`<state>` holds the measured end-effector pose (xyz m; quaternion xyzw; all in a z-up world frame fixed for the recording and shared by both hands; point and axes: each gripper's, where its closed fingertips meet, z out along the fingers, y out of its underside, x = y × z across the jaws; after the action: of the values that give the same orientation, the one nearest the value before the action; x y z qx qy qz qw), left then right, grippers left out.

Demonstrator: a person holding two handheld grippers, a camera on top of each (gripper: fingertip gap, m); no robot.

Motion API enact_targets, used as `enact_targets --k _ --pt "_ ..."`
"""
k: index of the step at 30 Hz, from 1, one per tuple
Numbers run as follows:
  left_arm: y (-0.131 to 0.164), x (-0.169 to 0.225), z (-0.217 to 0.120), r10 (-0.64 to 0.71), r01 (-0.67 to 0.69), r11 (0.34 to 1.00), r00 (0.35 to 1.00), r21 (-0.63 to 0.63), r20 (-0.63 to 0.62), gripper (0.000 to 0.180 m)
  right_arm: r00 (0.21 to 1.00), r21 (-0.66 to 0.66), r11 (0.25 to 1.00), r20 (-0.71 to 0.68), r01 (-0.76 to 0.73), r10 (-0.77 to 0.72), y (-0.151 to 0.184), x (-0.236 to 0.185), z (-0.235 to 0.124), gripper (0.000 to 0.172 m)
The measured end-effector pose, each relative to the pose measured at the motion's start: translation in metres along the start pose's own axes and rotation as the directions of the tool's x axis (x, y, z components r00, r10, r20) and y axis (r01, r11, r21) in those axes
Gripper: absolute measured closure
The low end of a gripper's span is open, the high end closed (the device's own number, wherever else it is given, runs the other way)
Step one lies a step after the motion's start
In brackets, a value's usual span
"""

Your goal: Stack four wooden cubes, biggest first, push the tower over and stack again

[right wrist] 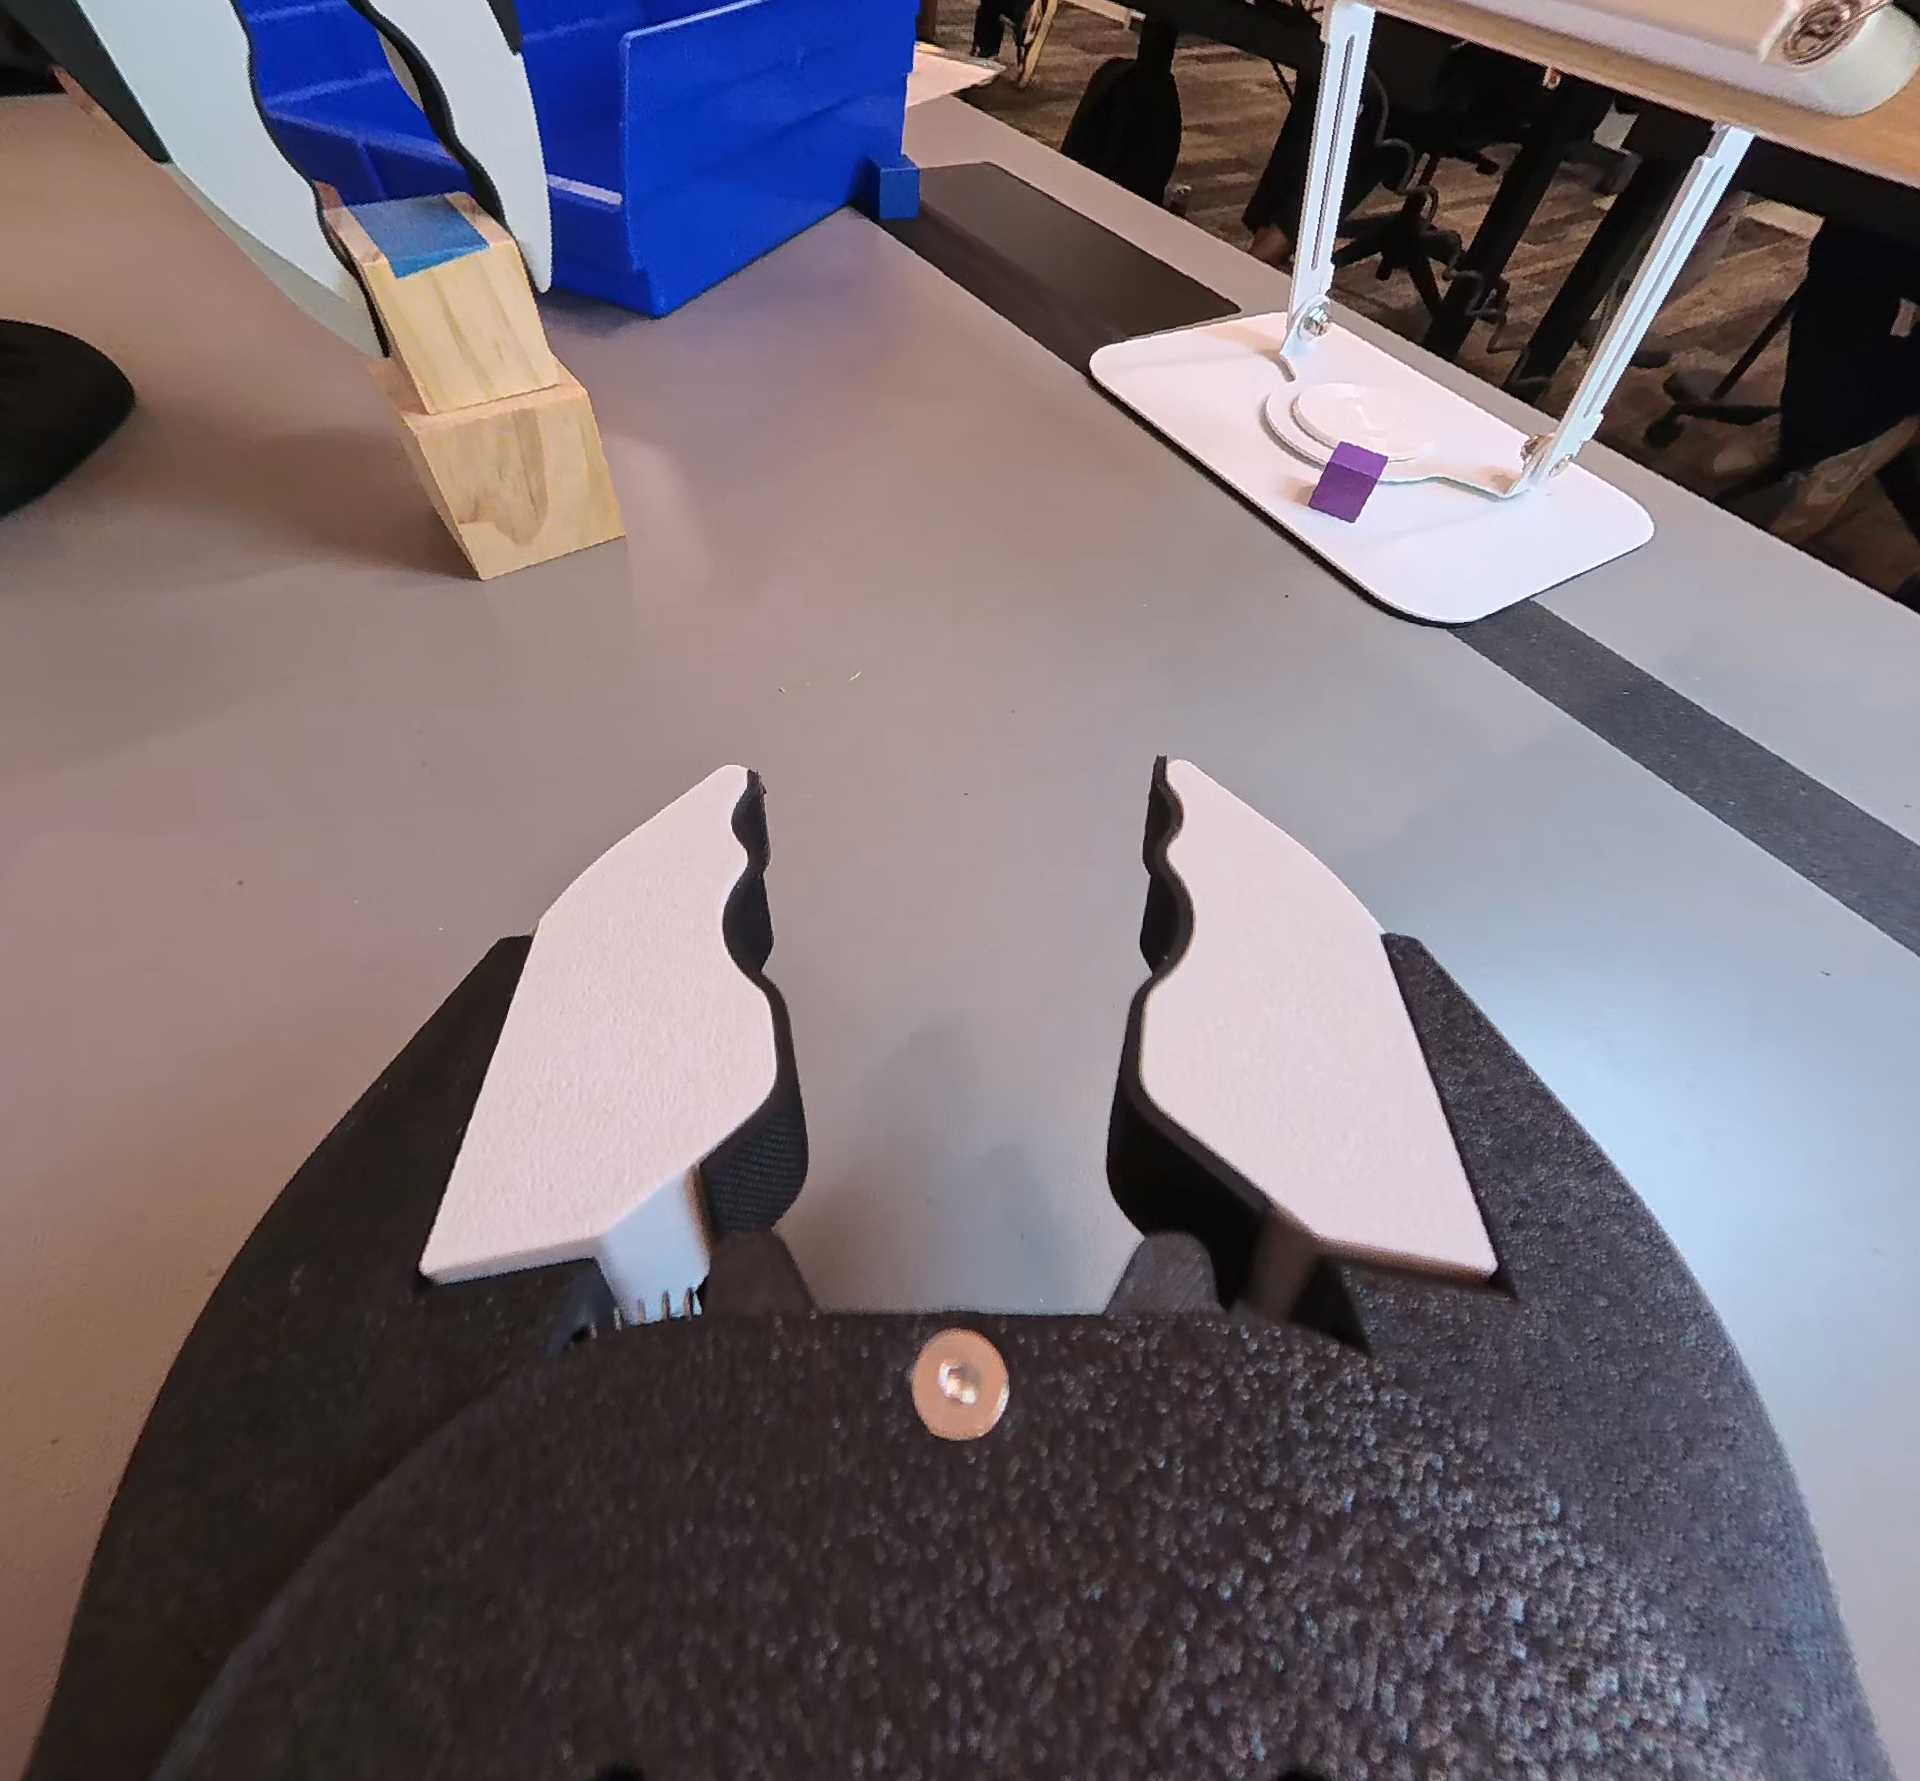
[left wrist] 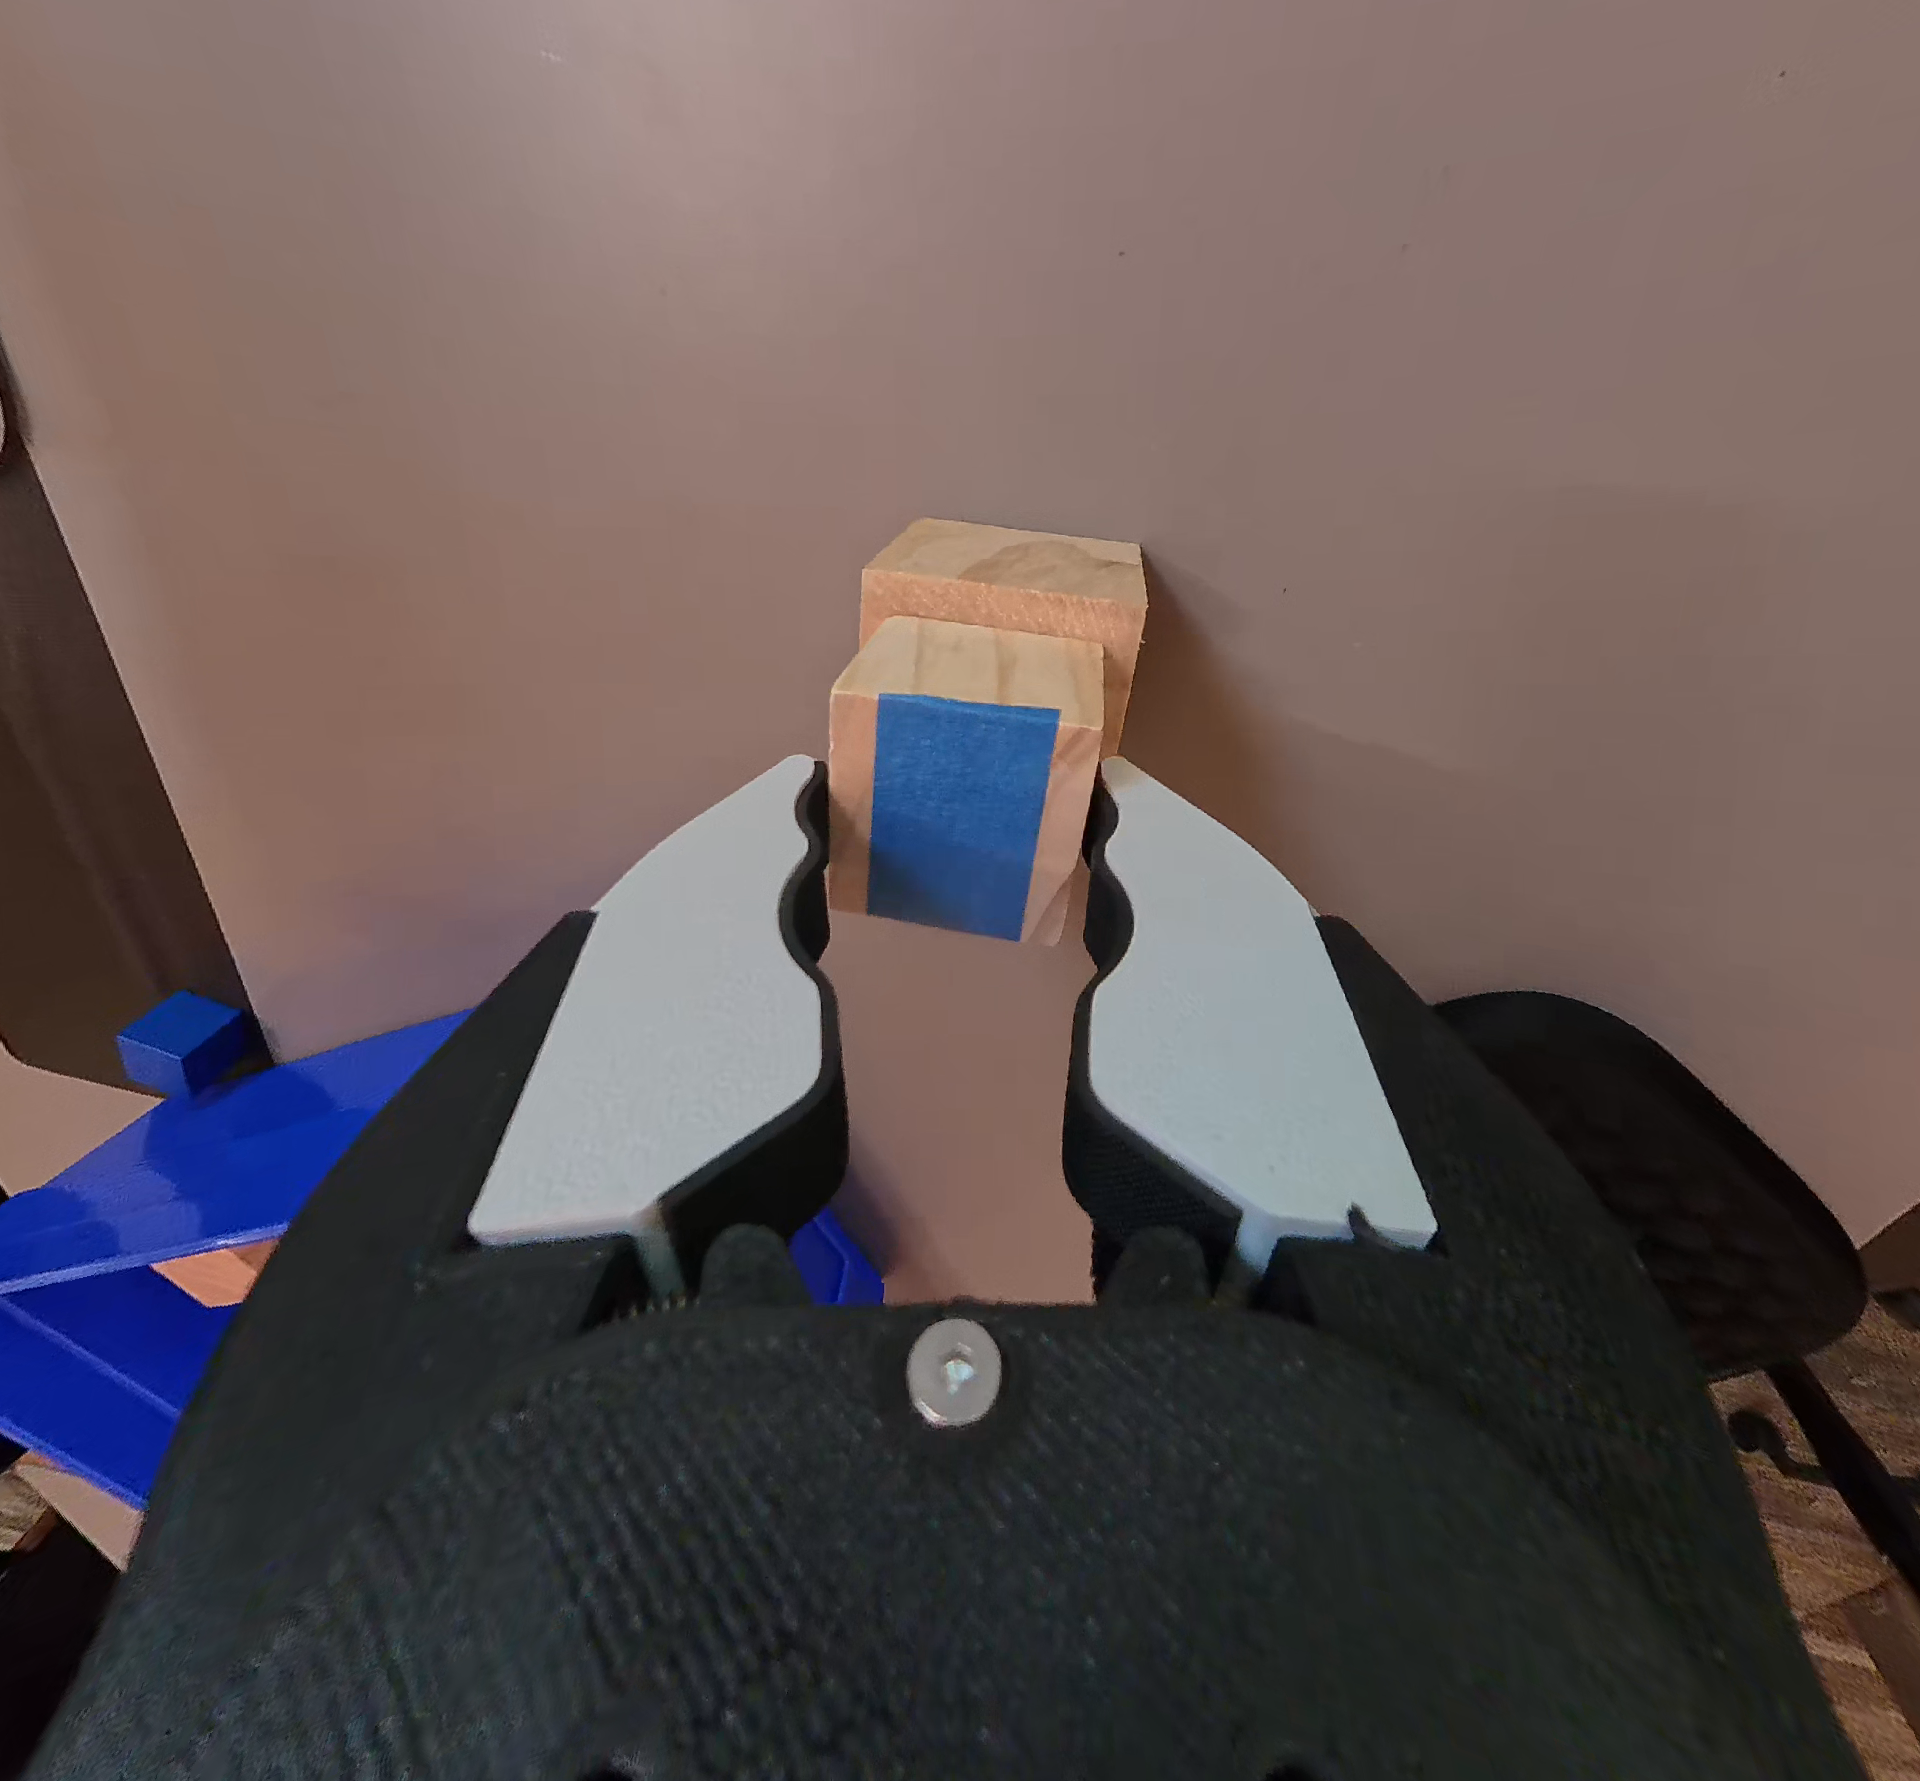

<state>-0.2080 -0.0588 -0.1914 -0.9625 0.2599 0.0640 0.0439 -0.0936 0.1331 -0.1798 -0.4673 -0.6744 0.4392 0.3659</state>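
Observation:
My left gripper (left wrist: 958,775) is shut on a wooden cube with a strip of blue tape (left wrist: 961,806), both pads against its sides. A bigger plain wooden cube (left wrist: 1018,588) stands on the grey table just beyond it. In the right wrist view the taped cube (right wrist: 457,318) rests on top of the bigger cube (right wrist: 520,484), with the left gripper's fingers (right wrist: 208,121) still around it. My right gripper (right wrist: 956,786) is open and empty, low over bare table, well to the right of and nearer than the two cubes.
A blue plastic bin (right wrist: 727,100) stands behind the cubes, with a small blue cube (right wrist: 896,188) at its corner. A white stand's base (right wrist: 1455,547) at the right carries a small purple cube (right wrist: 1342,481). A black mat (right wrist: 1070,245) lies along the table's far edge.

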Motion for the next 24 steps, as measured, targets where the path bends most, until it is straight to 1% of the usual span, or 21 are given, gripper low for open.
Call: enact_targets --k 24 --pt "-0.0038 -0.0001 0.0014 0.004 -0.004 1.0 1.0 0.031 -0.004 0.132 1.0 -0.015 1.0 0.006 -0.006 0.006 0.0042 -0.0004 0.0024 0.102"
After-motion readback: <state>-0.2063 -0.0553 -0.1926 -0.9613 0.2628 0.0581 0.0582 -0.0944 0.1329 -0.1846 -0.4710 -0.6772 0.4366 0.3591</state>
